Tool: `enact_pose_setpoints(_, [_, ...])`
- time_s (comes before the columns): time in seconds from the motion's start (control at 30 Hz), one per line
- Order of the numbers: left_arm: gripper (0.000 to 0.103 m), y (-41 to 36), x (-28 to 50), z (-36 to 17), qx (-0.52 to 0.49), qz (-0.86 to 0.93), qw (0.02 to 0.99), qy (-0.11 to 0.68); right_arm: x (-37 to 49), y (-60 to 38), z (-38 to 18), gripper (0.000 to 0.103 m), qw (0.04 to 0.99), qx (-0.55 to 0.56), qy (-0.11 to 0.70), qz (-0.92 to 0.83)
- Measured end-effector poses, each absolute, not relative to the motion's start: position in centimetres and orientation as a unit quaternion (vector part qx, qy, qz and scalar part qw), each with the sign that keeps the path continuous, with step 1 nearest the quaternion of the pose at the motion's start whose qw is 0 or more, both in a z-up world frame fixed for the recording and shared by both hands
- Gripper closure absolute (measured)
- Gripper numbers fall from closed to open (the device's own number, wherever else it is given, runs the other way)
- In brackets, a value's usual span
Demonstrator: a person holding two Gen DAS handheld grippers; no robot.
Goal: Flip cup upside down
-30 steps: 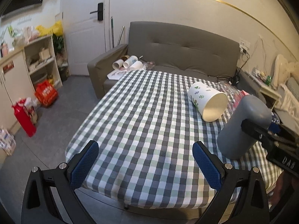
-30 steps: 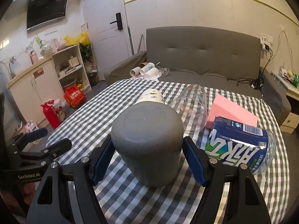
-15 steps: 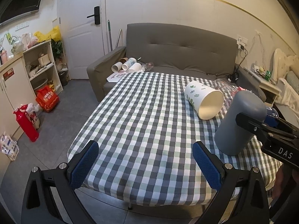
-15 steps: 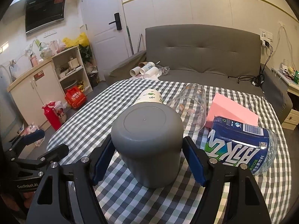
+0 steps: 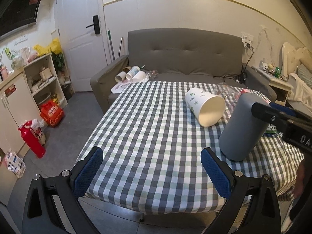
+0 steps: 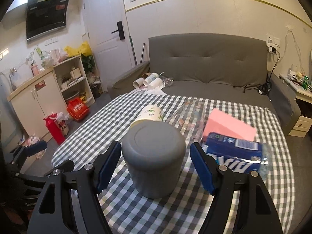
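A grey cup (image 6: 154, 158) stands upside down on the checked tablecloth (image 6: 195, 210), its flat base up. It also shows in the left wrist view (image 5: 241, 128) at the right. My right gripper (image 6: 156, 167) is open, its blue pads on either side of the cup with a small gap on each side. My left gripper (image 5: 152, 171) is open and empty above the table's near left edge.
A white printed cup (image 5: 204, 107) lies on its side behind the grey one. A clear glass (image 6: 192, 115), a pink block (image 6: 230, 126) and a blue-labelled bottle (image 6: 234, 156) lie to the right. A grey sofa (image 5: 185, 58) stands behind the table.
My right gripper's jaws have opened off the grey cup and drawn back a little. The left gripper has pulled back and risen from the table.
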State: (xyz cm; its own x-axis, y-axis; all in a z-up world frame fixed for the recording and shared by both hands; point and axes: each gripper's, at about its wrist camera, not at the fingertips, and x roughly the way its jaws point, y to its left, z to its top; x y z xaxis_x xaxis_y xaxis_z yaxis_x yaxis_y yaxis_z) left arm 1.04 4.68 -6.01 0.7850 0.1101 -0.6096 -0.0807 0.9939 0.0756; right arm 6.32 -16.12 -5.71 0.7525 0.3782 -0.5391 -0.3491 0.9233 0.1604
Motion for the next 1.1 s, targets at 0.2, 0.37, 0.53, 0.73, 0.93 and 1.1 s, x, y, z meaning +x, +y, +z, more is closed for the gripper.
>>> enact_pose_setpoints(0.2, [0.0,2.6,0.6,-5.1,0.03,0.039,0.948,0.316,5.1,-18.4,-3.8,0.03,0.942,0.025,0.281,0.183])
enact_pose_setpoints(0.37, [0.0,0.4,0.4,-4.7,0.045,0.024,0.949,0.31,4.3,-20.9,-3.1,0.03,0.943,0.03,0.28,0.177])
enact_pose_setpoints(0.53, [0.0,-1.5,0.4,-4.4,0.037,0.009,0.953,0.302,3.4,-23.5,-3.5,0.03,0.944,0.03,0.285,0.163])
enact_pose_setpoints(0.73, [0.0,-2.8,0.0,-4.1,0.016,-0.003,0.958,0.285,2.6,-25.5,-4.6,0.023,0.943,0.027,0.295,0.148])
enact_pose_setpoints(0.93, [0.0,-2.8,-0.7,-4.4,0.008,-0.005,0.962,0.273,2.0,-25.2,-5.7,0.006,0.947,0.018,0.293,0.132])
enact_pose_setpoints(1.1, [0.0,-2.1,-1.2,-4.3,-0.001,0.004,0.963,0.269,1.9,-25.1,-6.1,0.002,0.948,0.019,0.292,0.122])
